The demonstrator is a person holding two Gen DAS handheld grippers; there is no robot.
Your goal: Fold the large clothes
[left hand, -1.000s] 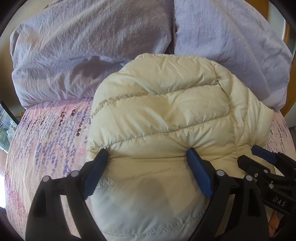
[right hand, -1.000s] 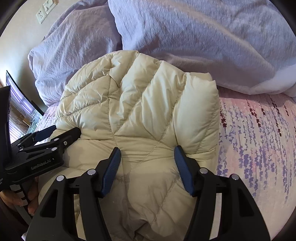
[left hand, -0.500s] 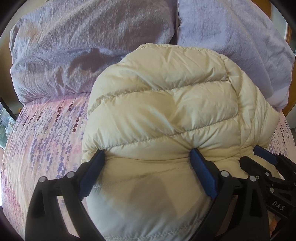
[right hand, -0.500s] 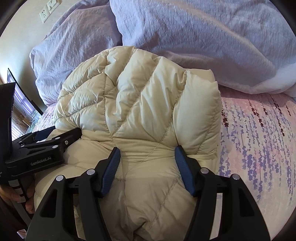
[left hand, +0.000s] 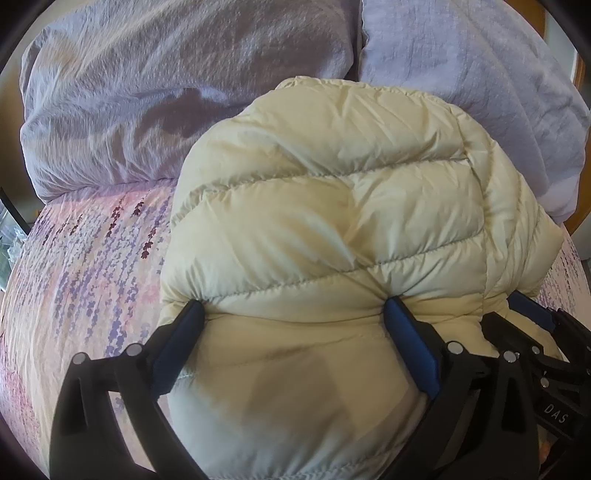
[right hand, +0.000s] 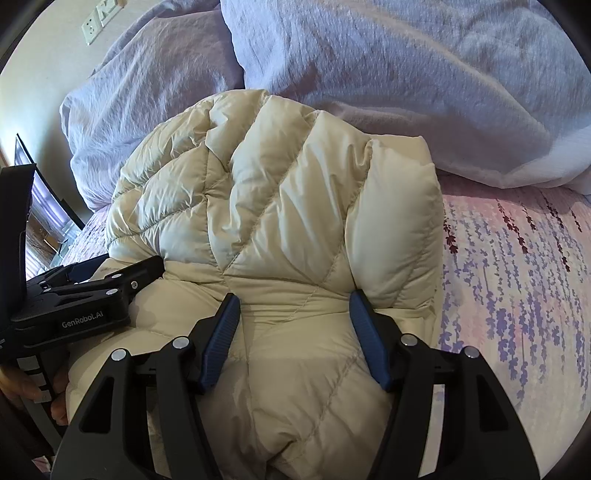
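One jacket; two pillows; two tongs; one bedsheet

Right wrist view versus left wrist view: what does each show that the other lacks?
Only the right wrist view shows a wall socket, a dark screen at the left edge and the left gripper from the side. Only the left wrist view shows a wooden edge at the far right and the right gripper from the side. Both share the cream puffer jacket, two lilac pillows and the flowered sheet.
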